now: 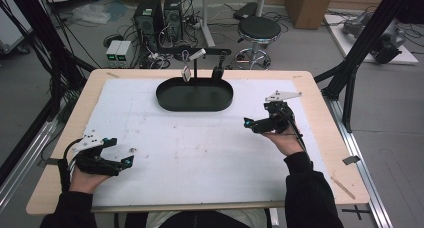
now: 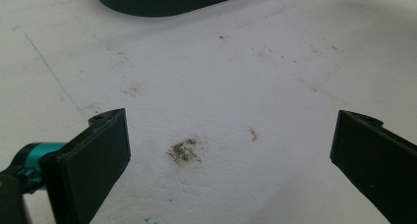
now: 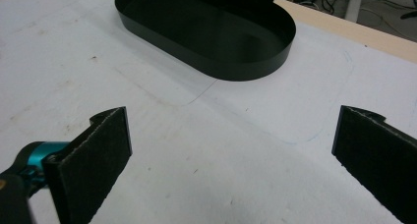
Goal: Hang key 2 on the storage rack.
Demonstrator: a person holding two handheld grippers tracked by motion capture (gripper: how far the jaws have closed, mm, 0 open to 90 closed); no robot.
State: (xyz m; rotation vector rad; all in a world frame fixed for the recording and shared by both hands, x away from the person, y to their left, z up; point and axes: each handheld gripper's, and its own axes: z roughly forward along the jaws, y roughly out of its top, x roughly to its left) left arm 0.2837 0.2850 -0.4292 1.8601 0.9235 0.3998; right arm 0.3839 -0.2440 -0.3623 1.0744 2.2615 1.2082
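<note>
Both claws spread, empty: left claw [image 1: 121, 161] near-left, right claw [image 1: 248, 124] right. Black tray [image 1: 194, 95] far centre on the surface [image 1: 200, 153]. Risk: thin tray wall slips out of a shallow pinch.

Both grippers [image 1: 127, 160] [image 1: 248, 123] wide apart, seemingly empty

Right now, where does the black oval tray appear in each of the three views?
High view: the black oval tray sits at the far middle of the white mat.
Left gripper view: only its near wall cuts the top edge, left of centre.
Right gripper view: the tray lies at the upper middle, its inside bare.
Shared landmark: the white mat beneath the tray, in every view.
</note>
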